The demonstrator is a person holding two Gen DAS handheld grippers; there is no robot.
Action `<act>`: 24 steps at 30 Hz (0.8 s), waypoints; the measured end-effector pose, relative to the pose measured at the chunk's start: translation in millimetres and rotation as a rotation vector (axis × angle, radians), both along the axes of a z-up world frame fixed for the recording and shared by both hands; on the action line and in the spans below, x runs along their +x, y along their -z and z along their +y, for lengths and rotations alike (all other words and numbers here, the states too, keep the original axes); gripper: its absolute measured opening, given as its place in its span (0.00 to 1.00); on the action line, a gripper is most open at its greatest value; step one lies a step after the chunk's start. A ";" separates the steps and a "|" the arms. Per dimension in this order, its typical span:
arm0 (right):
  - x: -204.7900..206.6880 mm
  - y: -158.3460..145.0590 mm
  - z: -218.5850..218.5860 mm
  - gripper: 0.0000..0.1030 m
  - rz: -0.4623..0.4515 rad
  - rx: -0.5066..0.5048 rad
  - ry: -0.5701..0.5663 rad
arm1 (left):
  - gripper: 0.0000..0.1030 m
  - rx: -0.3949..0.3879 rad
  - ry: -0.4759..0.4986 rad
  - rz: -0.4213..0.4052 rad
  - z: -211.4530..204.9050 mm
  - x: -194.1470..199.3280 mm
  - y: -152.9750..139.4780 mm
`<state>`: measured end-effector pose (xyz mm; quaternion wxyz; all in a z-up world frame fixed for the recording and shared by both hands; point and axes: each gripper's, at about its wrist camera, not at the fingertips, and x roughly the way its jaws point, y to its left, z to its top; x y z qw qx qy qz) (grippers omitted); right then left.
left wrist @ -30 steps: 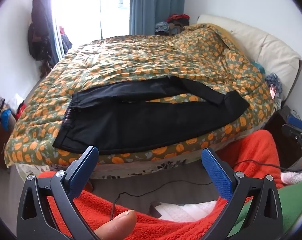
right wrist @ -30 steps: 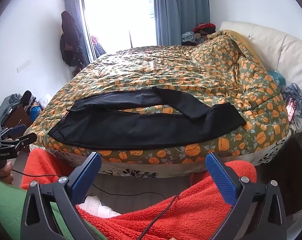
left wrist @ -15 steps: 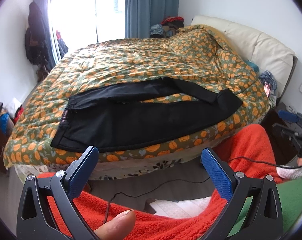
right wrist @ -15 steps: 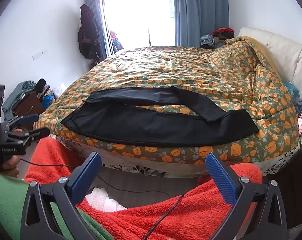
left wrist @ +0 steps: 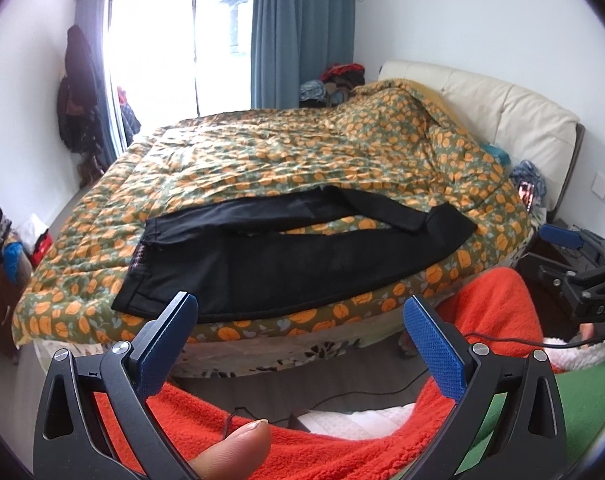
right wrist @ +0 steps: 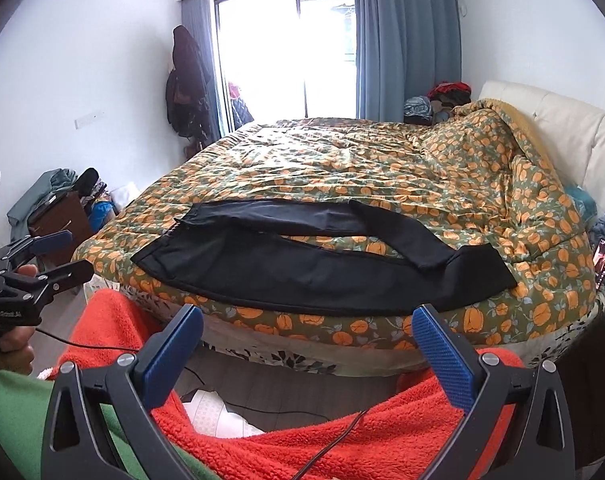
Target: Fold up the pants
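Observation:
Black pants (left wrist: 286,260) lie spread on the orange-patterned quilt (left wrist: 302,160) near the bed's front edge, waistband to the left, legs running right. The far leg crosses over the near leg's end at the right. They also show in the right wrist view (right wrist: 322,264). My left gripper (left wrist: 298,312) is open and empty, held back from the bed above red-clad knees. My right gripper (right wrist: 308,324) is open and empty, also short of the bed edge. Each gripper shows in the other's view: the right one (left wrist: 582,276), the left one (right wrist: 42,260).
The bed's cream headboard (left wrist: 502,120) is at the right. Clothes pile on the floor at left (right wrist: 70,204) and behind the bed (right wrist: 438,100). A cable (left wrist: 342,400) runs across the floor between my knees and the bed. A window (right wrist: 286,52) is behind.
Both grippers have tilted upward and turned slightly, so the bed and pants sit lower in both views. Both stay open. The pants have not moved.

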<state>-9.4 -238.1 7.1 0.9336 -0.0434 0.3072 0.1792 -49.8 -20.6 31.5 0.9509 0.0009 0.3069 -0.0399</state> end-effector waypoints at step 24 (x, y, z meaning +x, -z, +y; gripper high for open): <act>-5.8 2.3 10.2 1.00 -0.032 -0.033 -0.025 | 1.00 0.006 0.006 -0.026 -5.0 -7.6 -1.0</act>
